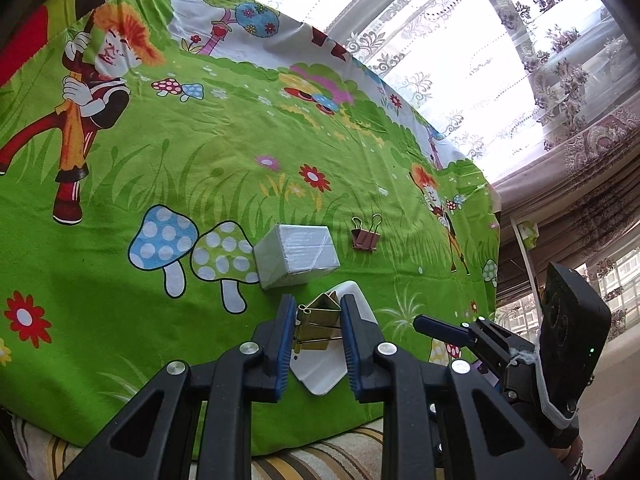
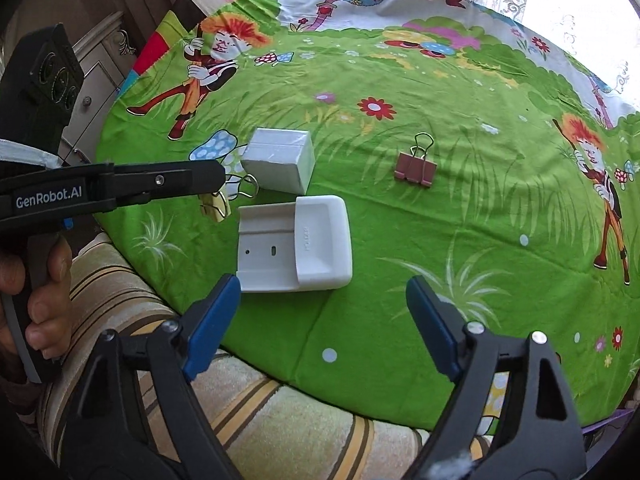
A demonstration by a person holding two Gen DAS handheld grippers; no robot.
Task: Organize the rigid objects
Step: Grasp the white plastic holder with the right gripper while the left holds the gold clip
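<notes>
Between blue pads of left gripper, clamped tight: gold binder clip, lifted above white holder tray on green cartoon tablecloth. Seen only from right wrist: hand on left gripper's handle, "GenRobot.AI" printed along its arm, faint embossed lettering on tray, unreadable. Right gripper spread wide, empty, near tray's front edge. Farther back: white box, pink binder clip, well apart.

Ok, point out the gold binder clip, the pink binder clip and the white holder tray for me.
gold binder clip (image 1: 318, 312), left wrist view, on its folded metal body.
pink binder clip (image 2: 415, 168), right wrist view, on its body below the wire handles.
white holder tray (image 2: 323, 240), right wrist view, on its raised pocket end.
</notes>
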